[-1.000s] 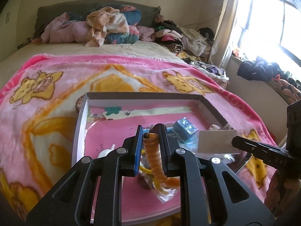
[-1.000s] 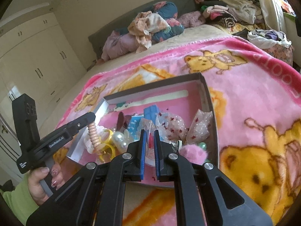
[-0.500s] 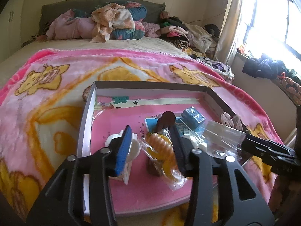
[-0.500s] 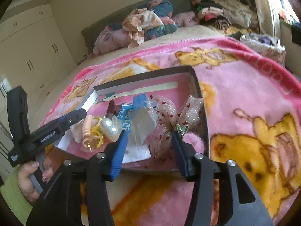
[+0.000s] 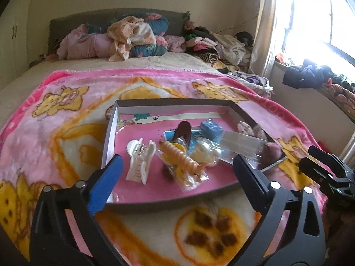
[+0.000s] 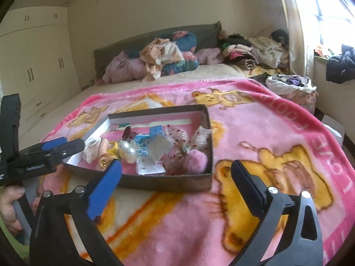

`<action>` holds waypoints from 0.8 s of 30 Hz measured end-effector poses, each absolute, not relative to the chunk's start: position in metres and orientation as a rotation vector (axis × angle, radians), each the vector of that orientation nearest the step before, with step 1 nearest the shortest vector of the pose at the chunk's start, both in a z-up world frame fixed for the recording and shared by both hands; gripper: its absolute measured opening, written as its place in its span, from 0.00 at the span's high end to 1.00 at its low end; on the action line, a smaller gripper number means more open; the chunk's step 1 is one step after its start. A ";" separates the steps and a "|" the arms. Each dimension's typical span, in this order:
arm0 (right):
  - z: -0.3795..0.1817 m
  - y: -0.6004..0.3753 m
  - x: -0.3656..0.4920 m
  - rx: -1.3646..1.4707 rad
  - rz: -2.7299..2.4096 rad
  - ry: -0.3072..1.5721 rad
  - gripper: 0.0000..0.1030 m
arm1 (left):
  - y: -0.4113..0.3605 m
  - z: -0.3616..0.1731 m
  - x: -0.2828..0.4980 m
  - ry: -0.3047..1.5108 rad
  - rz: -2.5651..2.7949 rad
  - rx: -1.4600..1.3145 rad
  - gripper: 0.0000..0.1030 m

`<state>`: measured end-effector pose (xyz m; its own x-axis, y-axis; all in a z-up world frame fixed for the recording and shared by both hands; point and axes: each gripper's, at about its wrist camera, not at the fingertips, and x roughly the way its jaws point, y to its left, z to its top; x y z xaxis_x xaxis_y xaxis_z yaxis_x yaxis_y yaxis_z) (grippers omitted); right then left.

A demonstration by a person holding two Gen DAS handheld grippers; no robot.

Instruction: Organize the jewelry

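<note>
A shallow dark box (image 5: 112,124) (image 6: 168,180) with a pink floor lies on the bed. In it lie a white claw clip (image 5: 141,160), an orange spiral hair tie in a clear bag (image 5: 182,159) (image 6: 103,149), a brown clip (image 5: 184,130), a blue packet (image 5: 210,128), a clear plastic bag (image 5: 241,143), a pearl piece (image 6: 127,150) and a pink pom-pom (image 6: 196,160). My left gripper (image 5: 176,168) is open and empty at the box's near edge. My right gripper (image 6: 176,174) is open and empty, in front of the box.
The box sits on a pink bear-print blanket (image 5: 55,133) (image 6: 277,137). Clothes and pillows (image 5: 124,37) are piled at the headboard. A window (image 5: 321,17) and clothes on its sill are at the right. A wardrobe (image 6: 33,66) stands at the left.
Both grippers opened wide and pulled back from the box. The left let go of the orange spiral hair tie, which now lies in the box.
</note>
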<state>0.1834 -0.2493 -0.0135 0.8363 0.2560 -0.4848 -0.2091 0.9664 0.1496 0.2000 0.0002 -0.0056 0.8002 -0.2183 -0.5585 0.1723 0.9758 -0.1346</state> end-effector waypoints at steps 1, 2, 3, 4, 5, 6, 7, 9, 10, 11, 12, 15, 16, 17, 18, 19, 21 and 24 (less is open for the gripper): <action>-0.014 -0.253 0.179 0.091 0.238 0.520 0.06 | -0.002 -0.004 0.194 0.601 -0.211 -0.073 0.11; -0.014 -0.254 0.176 0.088 0.235 0.519 0.06 | -0.004 -0.003 0.191 0.596 -0.211 -0.069 0.11; -0.015 -0.253 0.172 0.082 0.229 0.516 0.06 | -0.005 -0.002 0.187 0.591 -0.211 -0.067 0.11; -0.016 -0.256 0.167 0.075 0.219 0.509 0.06 | -0.008 -0.002 0.181 0.586 -0.214 -0.065 0.11; -0.016 -0.256 0.162 0.073 0.213 0.505 0.06 | -0.010 -0.002 0.177 0.584 -0.218 -0.063 0.11; -0.016 -0.258 0.158 0.072 0.209 0.502 0.06 | -0.011 -0.003 0.173 0.582 -0.220 -0.060 0.11; -0.017 -0.259 0.153 0.071 0.206 0.500 0.06 | -0.013 -0.003 0.169 0.580 -0.220 -0.056 0.11; -0.016 -0.261 0.146 0.070 0.194 0.487 0.06 | -0.015 -0.004 0.160 0.574 -0.222 -0.056 0.11; -0.016 -0.262 0.141 0.069 0.191 0.480 0.06 | -0.016 -0.004 0.157 0.572 -0.219 -0.056 0.11; -0.017 -0.262 0.139 0.069 0.189 0.478 0.06 | -0.017 -0.005 0.153 0.569 -0.215 -0.054 0.11; -0.017 -0.262 0.136 0.068 0.186 0.474 0.06 | -0.019 -0.005 0.148 0.563 -0.207 -0.046 0.11; -0.017 -0.262 0.127 0.063 0.181 0.461 0.06 | -0.020 -0.008 0.139 0.558 -0.201 -0.041 0.11; -0.017 -0.262 0.123 0.064 0.181 0.453 0.06 | -0.021 -0.010 0.137 0.560 -0.197 -0.041 0.11; -0.017 -0.262 0.122 0.068 0.182 0.450 0.06 | -0.020 -0.011 0.135 0.559 -0.195 -0.038 0.11; -0.017 -0.262 0.118 0.071 0.183 0.447 0.06 | -0.020 -0.012 0.133 0.558 -0.193 -0.036 0.11; -0.017 -0.261 0.116 0.071 0.185 0.444 0.06 | -0.020 -0.014 0.131 0.558 -0.189 -0.041 0.11; -0.018 -0.258 0.110 0.065 0.186 0.431 0.06 | -0.019 -0.018 0.126 0.560 -0.191 -0.059 0.11; -0.019 -0.254 0.103 0.056 0.191 0.408 0.06 | -0.016 -0.023 0.119 0.552 -0.209 -0.077 0.11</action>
<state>0.1025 -0.2541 -0.0189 0.9004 0.1960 -0.3885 -0.1736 0.9805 0.0924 0.1192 -0.0164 -0.0231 0.8308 -0.2177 -0.5123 0.1763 0.9759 -0.1288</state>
